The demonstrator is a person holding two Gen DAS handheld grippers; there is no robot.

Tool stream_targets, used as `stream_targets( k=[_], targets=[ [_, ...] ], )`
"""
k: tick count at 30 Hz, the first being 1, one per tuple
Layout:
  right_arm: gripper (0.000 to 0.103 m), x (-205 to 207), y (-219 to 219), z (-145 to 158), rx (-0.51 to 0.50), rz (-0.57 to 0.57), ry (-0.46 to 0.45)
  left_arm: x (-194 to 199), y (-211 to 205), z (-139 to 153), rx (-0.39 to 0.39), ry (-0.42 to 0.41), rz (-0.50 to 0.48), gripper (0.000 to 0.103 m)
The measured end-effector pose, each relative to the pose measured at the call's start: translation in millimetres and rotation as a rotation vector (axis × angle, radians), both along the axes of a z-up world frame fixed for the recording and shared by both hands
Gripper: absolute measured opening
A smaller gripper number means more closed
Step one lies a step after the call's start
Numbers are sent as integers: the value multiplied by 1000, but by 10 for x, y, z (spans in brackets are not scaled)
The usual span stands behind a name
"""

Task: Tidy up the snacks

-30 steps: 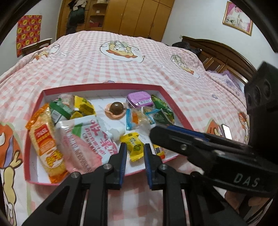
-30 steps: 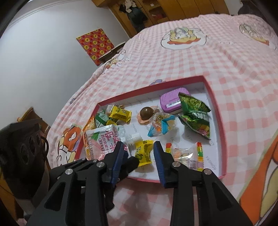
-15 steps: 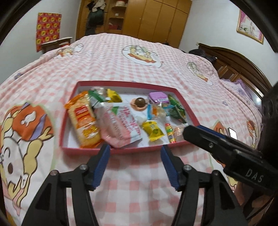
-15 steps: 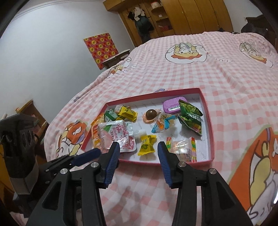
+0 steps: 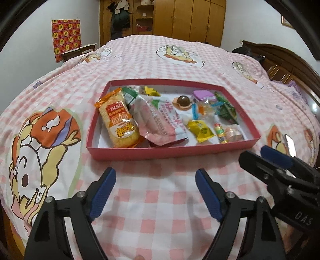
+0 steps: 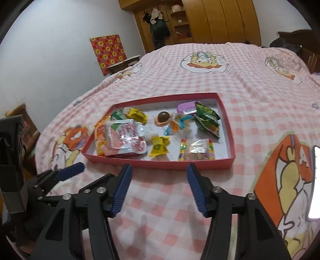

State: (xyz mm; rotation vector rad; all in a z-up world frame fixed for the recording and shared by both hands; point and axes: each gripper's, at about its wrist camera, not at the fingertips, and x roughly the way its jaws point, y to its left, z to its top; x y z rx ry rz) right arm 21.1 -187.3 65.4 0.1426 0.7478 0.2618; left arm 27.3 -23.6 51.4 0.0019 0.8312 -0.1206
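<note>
A red shallow box (image 5: 170, 153) (image 6: 160, 163) lies on the pink checked bed and holds several snacks: an orange cracker pack (image 5: 119, 122), a pink-white pouch (image 5: 160, 122) (image 6: 124, 140), a yellow candy (image 5: 201, 130) (image 6: 160, 146), a chocolate ball (image 5: 183, 101) (image 6: 163, 117), a purple tin (image 5: 201, 94) (image 6: 186, 107), a green packet (image 5: 226, 108) (image 6: 208, 120). My left gripper (image 5: 155, 180) is open and empty, short of the box's near wall. My right gripper (image 6: 159, 176) is open and empty, also just before the box; it shows in the left wrist view (image 5: 274, 158) too.
The bed cover (image 5: 160, 200) spreads all around the box. A phone (image 6: 315, 184) lies on the bed at the right. A wooden wardrobe (image 5: 180, 18) stands behind, a headboard (image 5: 280, 60) to the right, a small table (image 5: 80, 51) at far left.
Both grippers have pulled back from the box and opened wide. The yellow candy that was between the fingers now lies in the box.
</note>
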Motion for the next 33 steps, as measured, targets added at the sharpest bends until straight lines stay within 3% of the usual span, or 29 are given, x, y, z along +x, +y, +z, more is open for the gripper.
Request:
stream_targets(
  k=[4, 12, 18, 33],
  targets=[
    [74, 25, -61, -105, -11, -36, 28, 60, 11, -102, 25, 22, 15, 91],
    [88, 96, -15, -277, -91, -48, 41, 198, 130, -307, 20, 70, 82, 92],
    [88, 175, 29, -528, -156, -72, 119, 210, 129, -385, 27, 62, 81, 94],
    [89, 139, 8, -592, -155, -82, 87, 179, 143, -436, 24, 37, 84, 95]
  ],
)
